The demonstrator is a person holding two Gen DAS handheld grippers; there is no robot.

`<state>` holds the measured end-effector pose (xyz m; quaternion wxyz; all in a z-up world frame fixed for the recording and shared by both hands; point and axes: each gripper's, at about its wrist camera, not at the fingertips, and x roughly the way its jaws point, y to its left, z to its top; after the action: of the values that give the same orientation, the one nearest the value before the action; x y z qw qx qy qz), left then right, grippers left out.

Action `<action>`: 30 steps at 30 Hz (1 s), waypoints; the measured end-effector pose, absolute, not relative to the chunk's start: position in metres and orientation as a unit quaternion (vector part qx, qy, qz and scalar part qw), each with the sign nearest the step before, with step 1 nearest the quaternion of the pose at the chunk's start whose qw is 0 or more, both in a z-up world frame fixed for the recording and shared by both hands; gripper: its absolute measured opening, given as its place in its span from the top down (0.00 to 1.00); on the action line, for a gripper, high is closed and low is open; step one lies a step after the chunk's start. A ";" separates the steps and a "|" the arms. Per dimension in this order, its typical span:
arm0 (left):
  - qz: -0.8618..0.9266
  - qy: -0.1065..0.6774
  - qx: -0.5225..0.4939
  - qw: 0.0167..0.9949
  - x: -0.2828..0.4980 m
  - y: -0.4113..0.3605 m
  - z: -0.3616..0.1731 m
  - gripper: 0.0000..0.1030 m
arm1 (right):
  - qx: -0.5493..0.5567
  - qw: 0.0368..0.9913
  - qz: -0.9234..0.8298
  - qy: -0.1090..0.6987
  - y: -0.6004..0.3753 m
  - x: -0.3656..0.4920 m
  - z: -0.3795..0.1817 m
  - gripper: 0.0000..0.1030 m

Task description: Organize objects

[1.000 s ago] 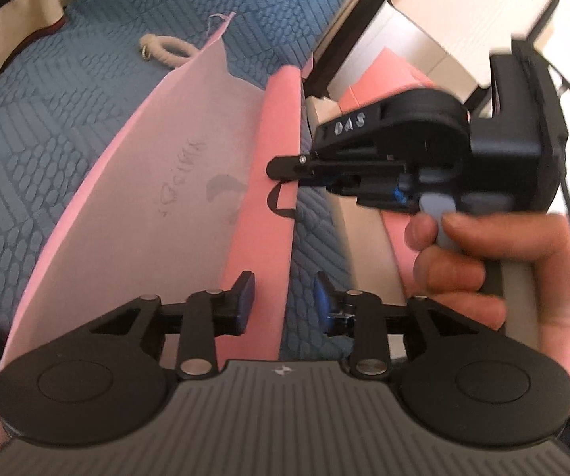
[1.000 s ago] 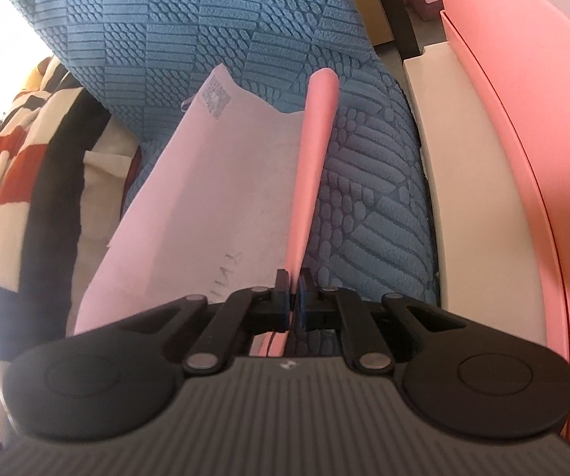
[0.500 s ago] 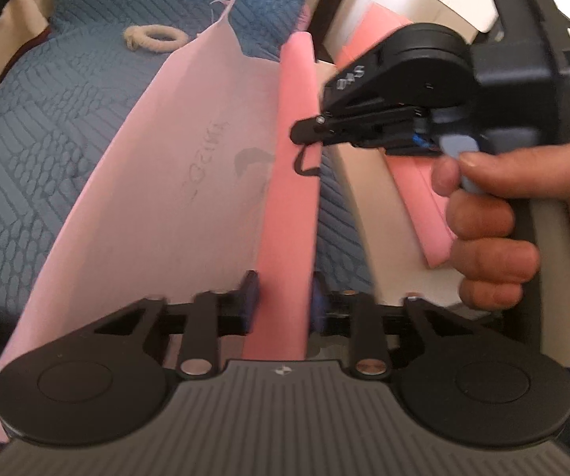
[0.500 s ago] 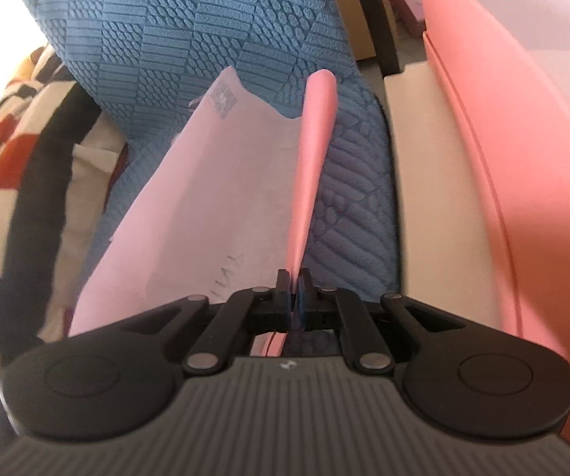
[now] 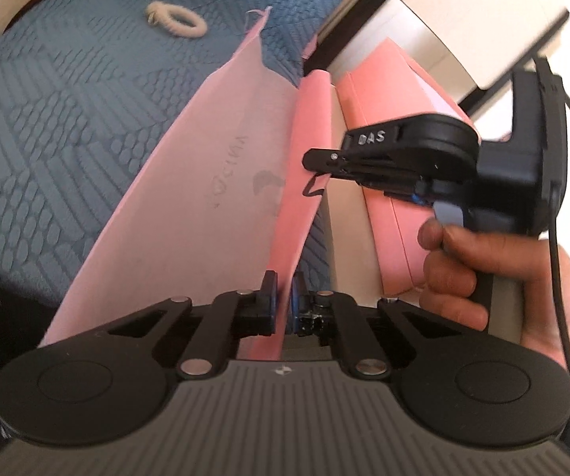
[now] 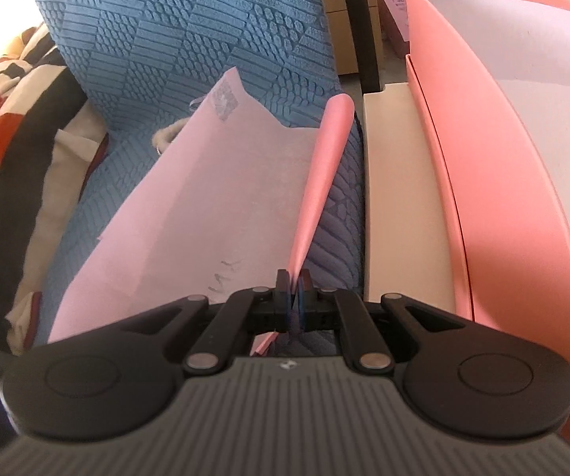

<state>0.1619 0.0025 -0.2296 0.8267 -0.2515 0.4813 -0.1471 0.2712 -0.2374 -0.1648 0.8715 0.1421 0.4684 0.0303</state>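
Note:
A pink paper bag [image 5: 205, 182] lies flattened over the blue quilt, its coral side fold [image 5: 309, 150] standing up along the right. My left gripper [image 5: 284, 285] is shut on the near end of that fold. My right gripper [image 5: 316, 160] comes in from the right and is shut on the same fold farther along. In the right wrist view the right gripper [image 6: 293, 283] pinches the coral fold [image 6: 324, 170], with the pale bag face [image 6: 205, 198] spreading left.
An open pink gift box [image 6: 503, 158] sits right of the bag on a cream ledge [image 6: 392, 182]; it also shows in the left wrist view [image 5: 396, 91]. A white hair tie [image 5: 176, 20] lies on the blue quilt [image 5: 47, 99]. A striped blanket [image 6: 7, 119] is at left.
My left gripper moved onto the coral fold and closed on it. The right gripper stayed shut on the fold and lifted it slightly toward the box.

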 end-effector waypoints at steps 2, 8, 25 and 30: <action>-0.143 0.481 -0.259 0.825 0.164 0.008 -0.231 0.92 | 0.142 0.872 0.031 0.467 -0.234 0.273 -0.165 0.93; -0.132 0.482 -0.261 0.826 0.162 0.013 -0.231 0.92 | 0.119 0.876 0.023 0.466 -0.220 0.281 -0.166 0.93; -0.096 0.471 -0.289 0.828 0.167 0.039 -0.237 0.92 | 0.133 0.879 0.018 0.458 -0.194 0.302 -0.171 0.88; -0.083 0.474 -0.304 0.822 0.171 0.049 -0.241 0.92 | 0.171 0.879 0.031 0.445 -0.193 0.309 -0.173 0.74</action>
<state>0.1714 0.0485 -0.2407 0.8223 -0.3044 0.4736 -0.0832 0.3092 -0.1927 -0.1732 0.8786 0.1714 0.4447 0.0313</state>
